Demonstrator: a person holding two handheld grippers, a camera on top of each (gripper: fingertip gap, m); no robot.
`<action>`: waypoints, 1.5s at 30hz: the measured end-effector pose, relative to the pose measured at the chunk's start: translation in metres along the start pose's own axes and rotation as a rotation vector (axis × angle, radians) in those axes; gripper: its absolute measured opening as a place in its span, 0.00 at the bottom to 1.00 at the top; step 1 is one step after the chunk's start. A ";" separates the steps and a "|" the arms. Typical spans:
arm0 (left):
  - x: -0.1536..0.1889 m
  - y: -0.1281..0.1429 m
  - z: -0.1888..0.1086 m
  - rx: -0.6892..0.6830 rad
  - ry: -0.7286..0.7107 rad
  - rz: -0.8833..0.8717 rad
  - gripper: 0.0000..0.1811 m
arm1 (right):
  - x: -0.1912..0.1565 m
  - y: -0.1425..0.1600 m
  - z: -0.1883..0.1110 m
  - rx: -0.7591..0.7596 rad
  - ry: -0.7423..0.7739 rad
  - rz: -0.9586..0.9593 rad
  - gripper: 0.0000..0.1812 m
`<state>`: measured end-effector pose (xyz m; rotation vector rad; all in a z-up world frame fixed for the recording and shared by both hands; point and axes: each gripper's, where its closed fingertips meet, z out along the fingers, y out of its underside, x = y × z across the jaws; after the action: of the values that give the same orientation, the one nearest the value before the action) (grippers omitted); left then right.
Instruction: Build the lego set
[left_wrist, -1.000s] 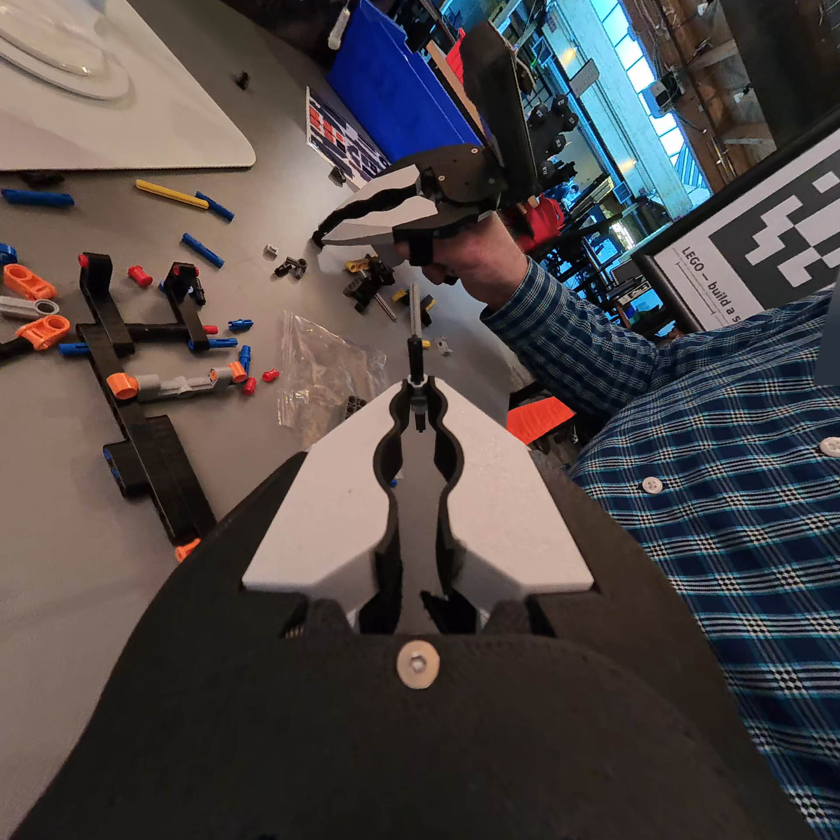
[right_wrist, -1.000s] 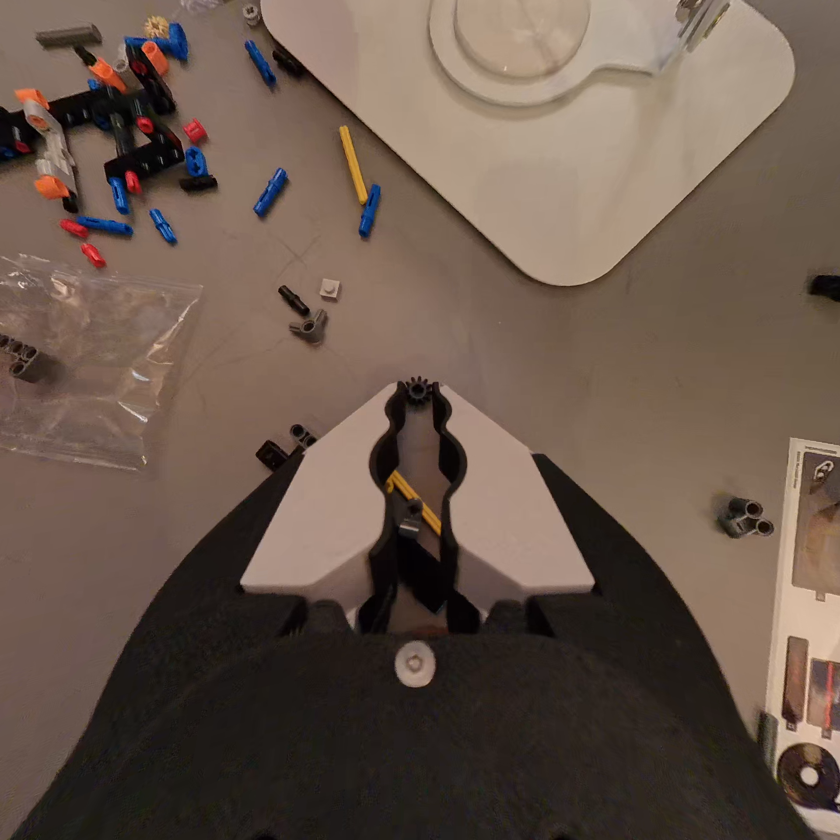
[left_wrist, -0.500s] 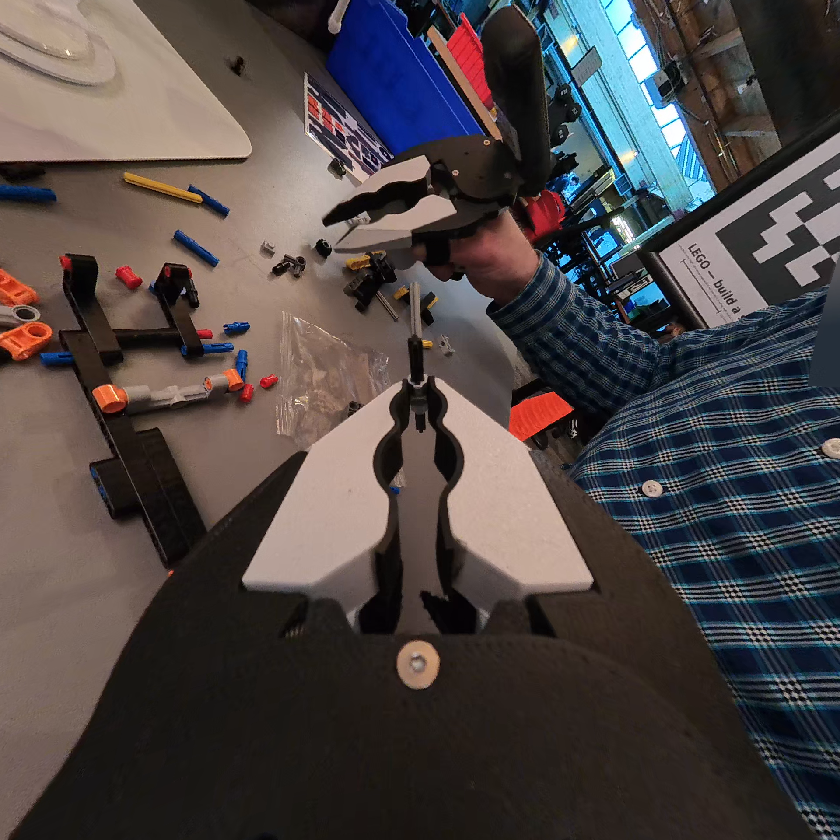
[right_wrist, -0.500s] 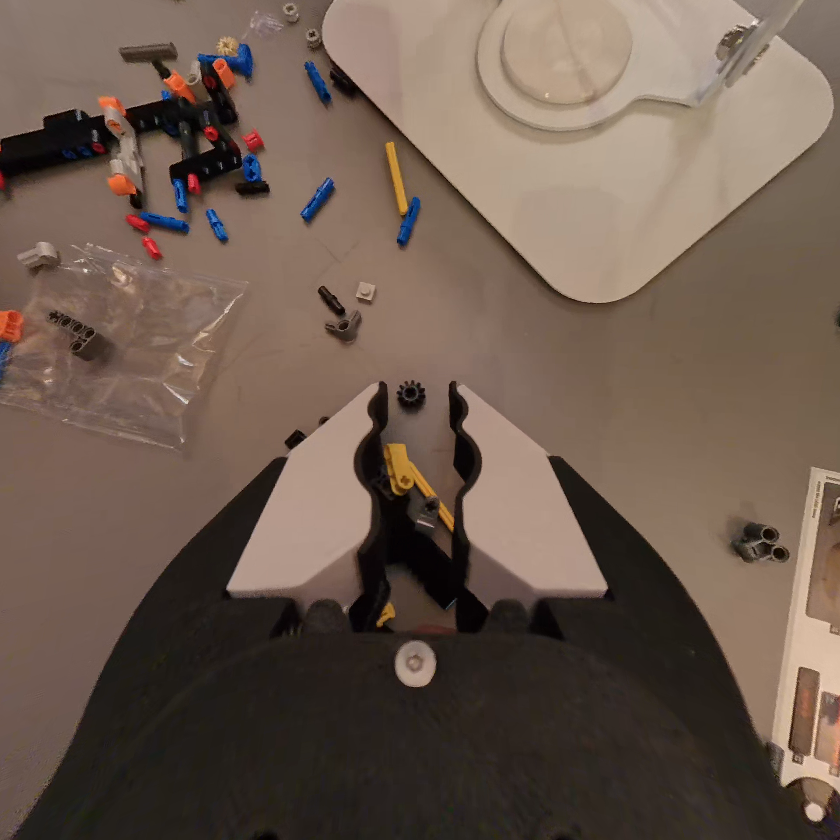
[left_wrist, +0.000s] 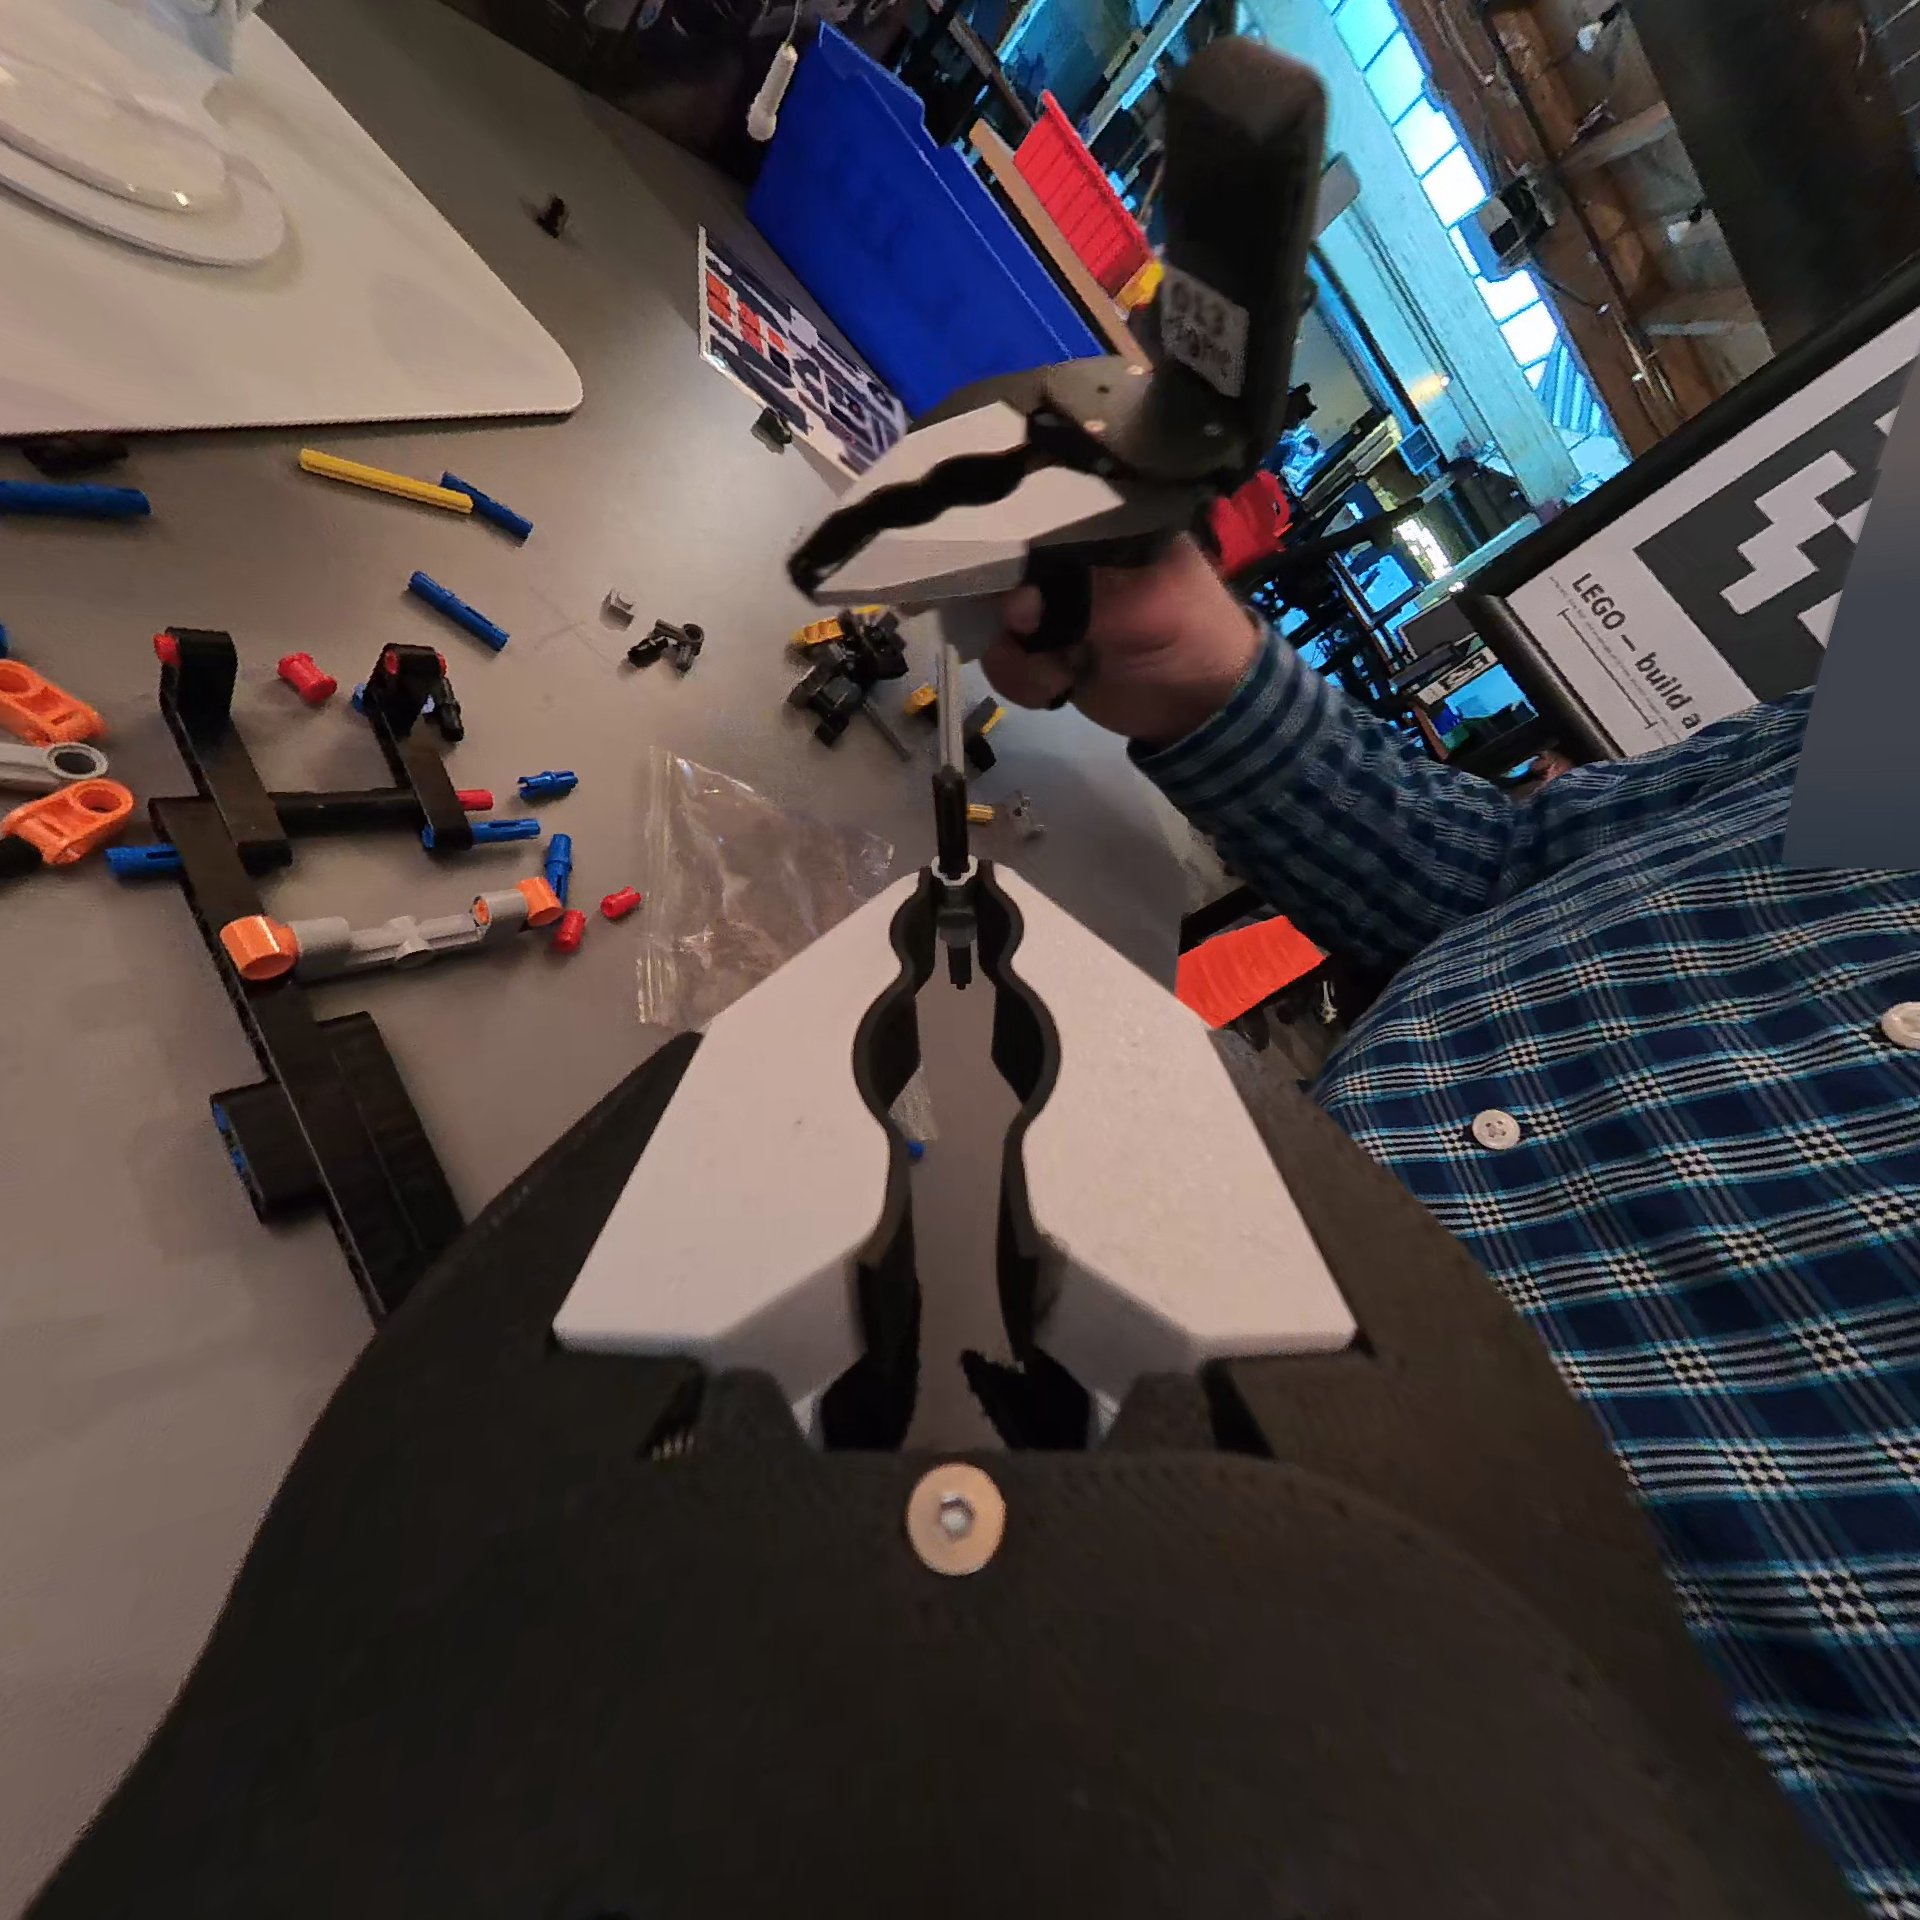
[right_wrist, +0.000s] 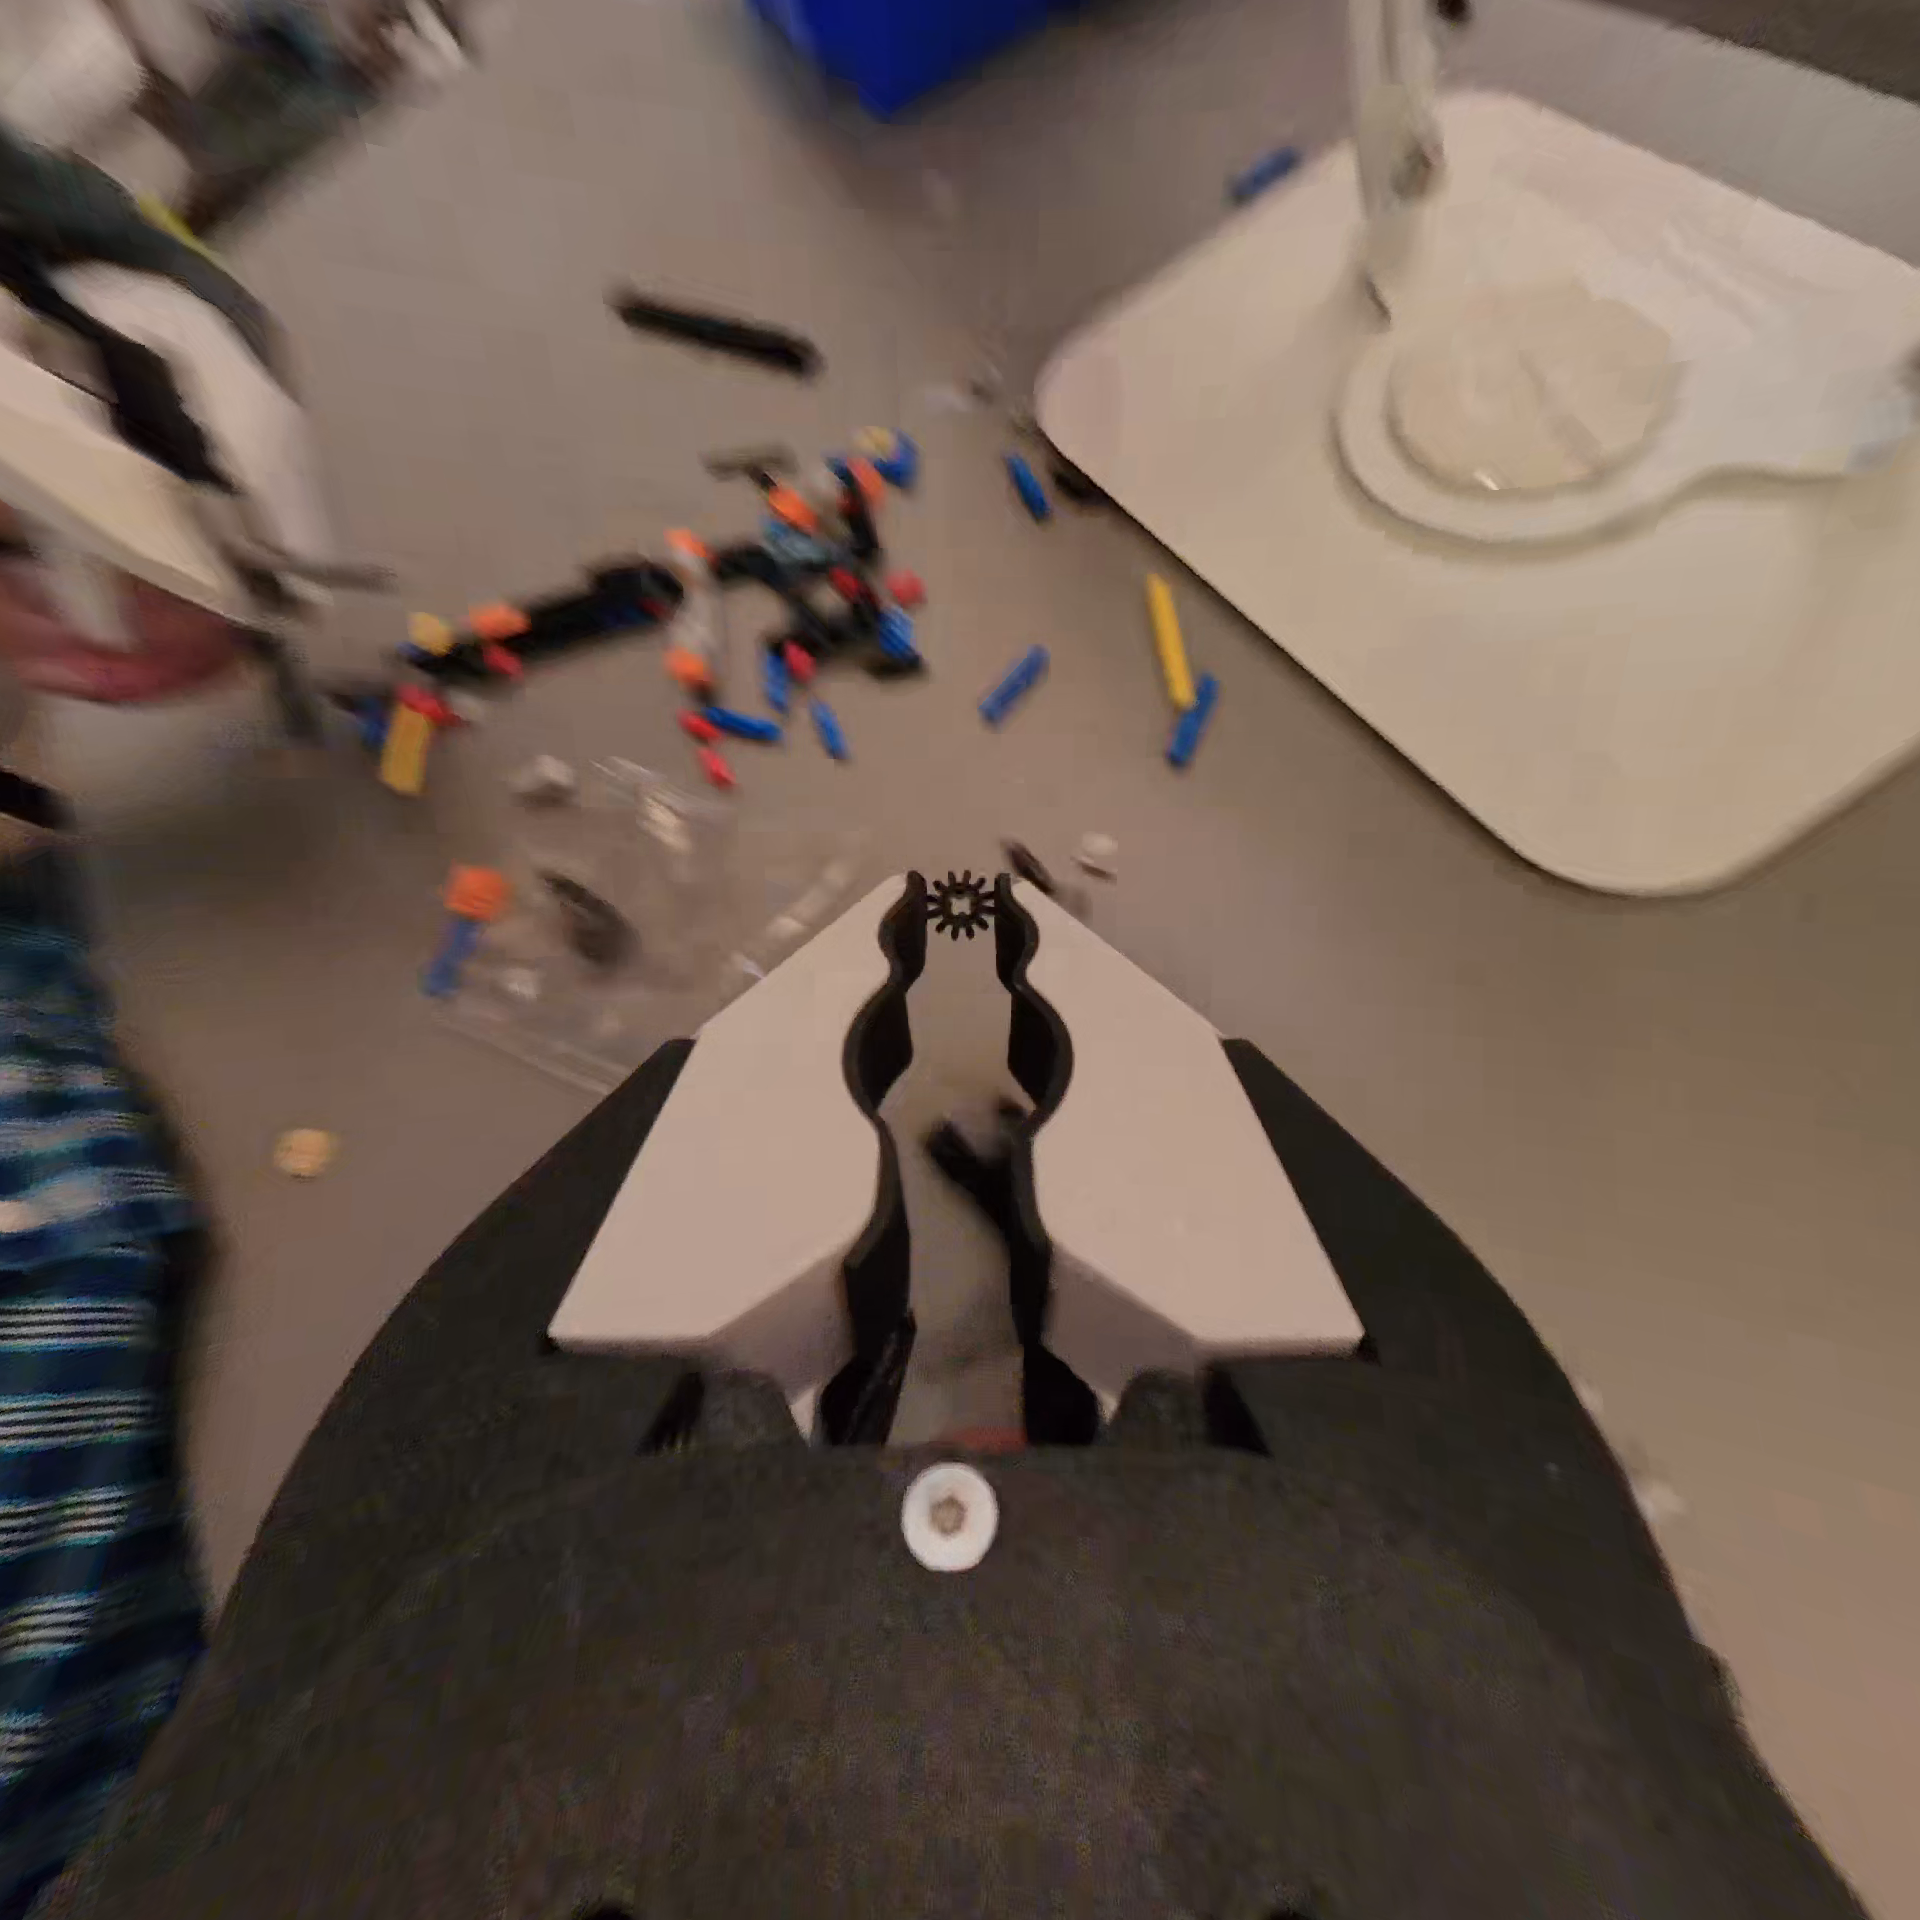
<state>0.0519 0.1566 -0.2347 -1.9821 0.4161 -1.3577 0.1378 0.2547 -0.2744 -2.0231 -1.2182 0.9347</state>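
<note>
My left gripper (left_wrist: 953, 883) is shut on a thin axle assembly (left_wrist: 949, 769), black below and grey above, that sticks out from its tips above the table. My right gripper (right_wrist: 958, 902) is shut on a small black gear (right_wrist: 958, 906) held between its tips. The right gripper also shows in the left wrist view (left_wrist: 821, 566), raised above the table just beyond the axle's top. A half-built black frame (left_wrist: 260, 862) with orange and grey parts lies on the grey table at the left. It is blurred in the right wrist view (right_wrist: 623, 613).
Loose blue, red and yellow pins (left_wrist: 457, 608) and a clear plastic bag (left_wrist: 748, 873) lie on the table. A white lamp base (right_wrist: 1558, 520) stands at the far side. An instruction sheet (left_wrist: 800, 364) and a blue bin (left_wrist: 894, 229) are behind. A person's plaid sleeve (left_wrist: 1351, 821) is at right. One gripper's finger ends stand about 15 cm off the other's.
My right gripper opened over the gear on the table, then shut on it and lifted it, swinging towards the left gripper's axle. The left gripper stayed shut on the axle.
</note>
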 end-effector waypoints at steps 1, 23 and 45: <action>-0.002 0.001 0.001 -0.004 -0.009 0.007 0.02 | -0.013 -0.010 -0.001 0.050 -0.064 0.025 0.06; 0.014 -0.013 0.003 0.093 0.024 0.172 0.02 | -0.096 -0.068 -0.011 0.382 -0.537 0.188 0.05; 0.020 -0.018 0.006 0.094 0.006 0.230 0.02 | -0.106 -0.069 -0.010 0.415 -0.670 0.285 0.06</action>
<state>0.0629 0.1595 -0.2096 -1.7933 0.5547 -1.2160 0.0770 0.1850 -0.1871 -1.6107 -0.9333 1.9344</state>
